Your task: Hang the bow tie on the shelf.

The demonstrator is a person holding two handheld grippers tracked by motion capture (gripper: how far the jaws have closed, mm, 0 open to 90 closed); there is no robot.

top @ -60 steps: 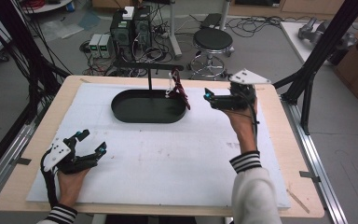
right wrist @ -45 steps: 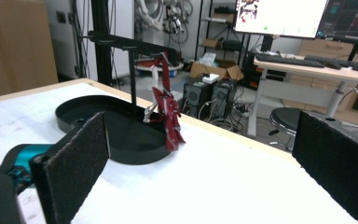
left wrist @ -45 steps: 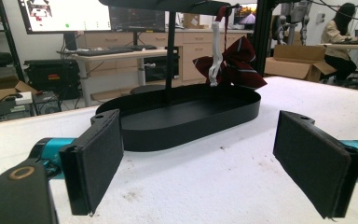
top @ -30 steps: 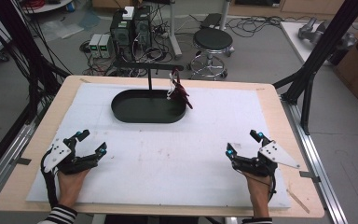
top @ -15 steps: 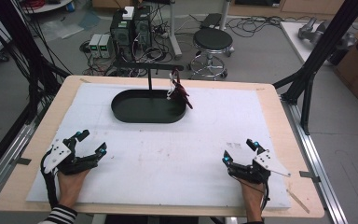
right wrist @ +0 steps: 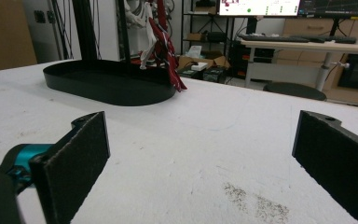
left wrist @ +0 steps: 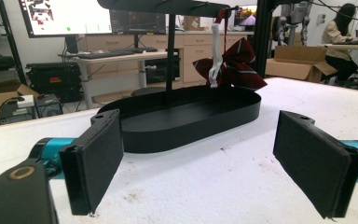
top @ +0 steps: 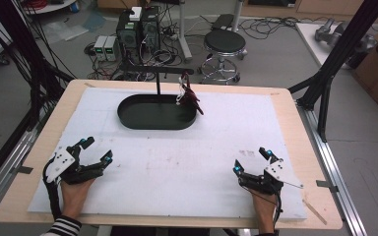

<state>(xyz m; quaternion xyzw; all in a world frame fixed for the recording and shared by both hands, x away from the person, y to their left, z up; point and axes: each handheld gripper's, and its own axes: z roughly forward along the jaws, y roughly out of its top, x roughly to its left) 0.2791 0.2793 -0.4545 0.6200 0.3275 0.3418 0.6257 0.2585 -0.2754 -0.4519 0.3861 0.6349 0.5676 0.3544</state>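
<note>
While both hands rest low on the worktop [top: 177, 167], the left gripper [top: 96, 151] at 8 o'clock and the right gripper [top: 251, 161] at 4 o'clock gape wide, empty; a dark-red bow [top: 191, 98] hangs over the black tray [top: 128, 118] at 12.

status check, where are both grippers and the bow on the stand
Left gripper open, empty, near left of table. Right gripper open, empty, near right. Dark red bow hangs from stand over black tray. Nothing between grippers and tray.
</note>
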